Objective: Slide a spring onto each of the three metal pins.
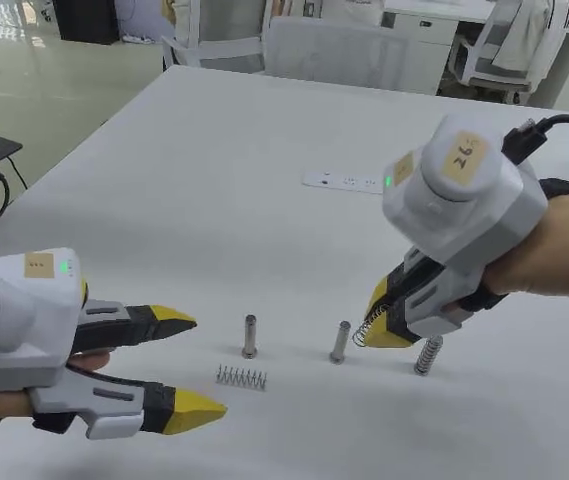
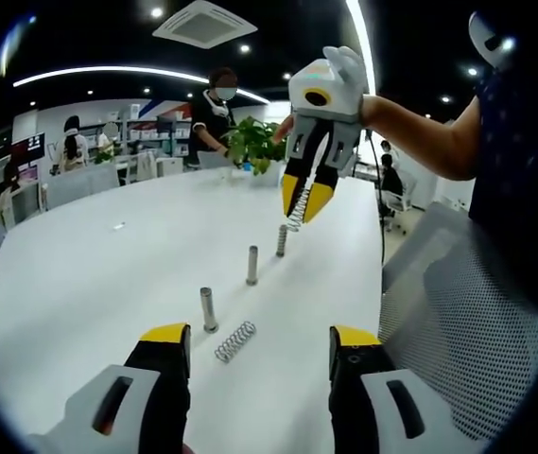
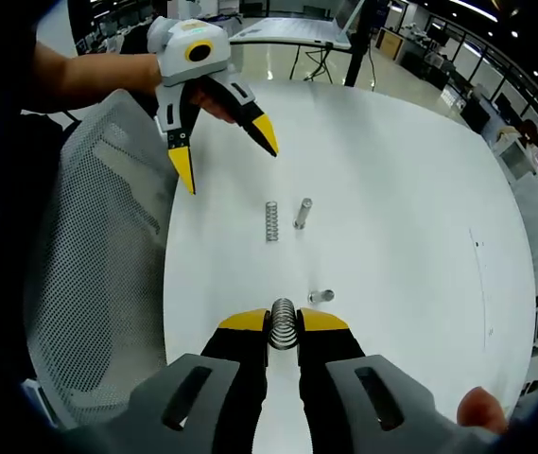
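Three metal pins stand in a row on the white table [image 1: 214, 200]: a bare left pin [image 1: 250, 336], a bare middle pin [image 1: 341, 341] and a right pin [image 1: 427, 355] with a spring around it. My right gripper [image 1: 382, 325] is shut on a second spring [image 1: 367, 328], held tilted just right of the middle pin's top. In the right gripper view that spring [image 3: 284, 323] sits between the fingertips, with the pin [image 3: 321, 296] just beyond. A third spring [image 1: 241, 377] lies flat in front of the left pin. My left gripper [image 1: 192, 365] hovers open to its left, holding nothing.
A white power strip [image 1: 344, 182] lies farther back on the table. Chairs [image 1: 344, 50] stand beyond the far edge. A grey mesh chair [image 3: 98, 246] sits at the near side of the table. People stand in the background of the left gripper view.
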`<state>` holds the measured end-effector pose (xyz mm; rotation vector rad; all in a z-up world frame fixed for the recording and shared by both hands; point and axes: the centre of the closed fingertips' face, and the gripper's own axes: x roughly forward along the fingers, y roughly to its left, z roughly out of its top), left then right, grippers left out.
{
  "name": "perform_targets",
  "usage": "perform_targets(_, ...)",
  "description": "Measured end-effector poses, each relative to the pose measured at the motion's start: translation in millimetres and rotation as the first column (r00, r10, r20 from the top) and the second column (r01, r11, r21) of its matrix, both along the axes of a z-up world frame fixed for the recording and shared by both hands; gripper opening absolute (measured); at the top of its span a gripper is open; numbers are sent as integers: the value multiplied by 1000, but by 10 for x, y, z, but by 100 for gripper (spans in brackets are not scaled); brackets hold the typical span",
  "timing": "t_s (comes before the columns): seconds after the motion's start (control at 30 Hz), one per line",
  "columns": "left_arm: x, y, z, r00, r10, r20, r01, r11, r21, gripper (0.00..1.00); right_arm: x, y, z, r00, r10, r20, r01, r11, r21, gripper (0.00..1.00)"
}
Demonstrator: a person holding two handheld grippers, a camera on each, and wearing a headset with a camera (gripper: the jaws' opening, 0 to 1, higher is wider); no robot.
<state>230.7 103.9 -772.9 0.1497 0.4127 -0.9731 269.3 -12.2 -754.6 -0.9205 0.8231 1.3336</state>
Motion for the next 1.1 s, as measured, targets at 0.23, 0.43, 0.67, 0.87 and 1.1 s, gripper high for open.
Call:
perform_targets(0.23, -21, 3, -11, 1000, 18, -2, -18, 1000, -11, 56, 82, -12, 0, 1000, 6, 11, -5, 1000, -25, 9)
perform_targets(0.43, -27, -20, -28, 1000, 20, -3, -20, 1000, -13, 57, 145, -6, -17, 1000, 14, 14, -13, 999, -49, 9)
perform_targets(0.67, -27, -47, -34, 1000, 20, -3, -20, 1000, -16, 58, 254, 17, -55, 999, 31, 27, -28, 995, -91, 9)
perform_targets(0.87, -20, -40, -31, 1000, 22, -1, -22, 1000, -17, 59, 319, 75, -93, 999, 46, 27, -43, 994, -104, 9)
perform_targets(1.1, -22, -32, -35, 1000, 23, 0, -23, 1000, -16, 59, 412, 95, -204, 998, 56, 18, -54, 990, -134, 9)
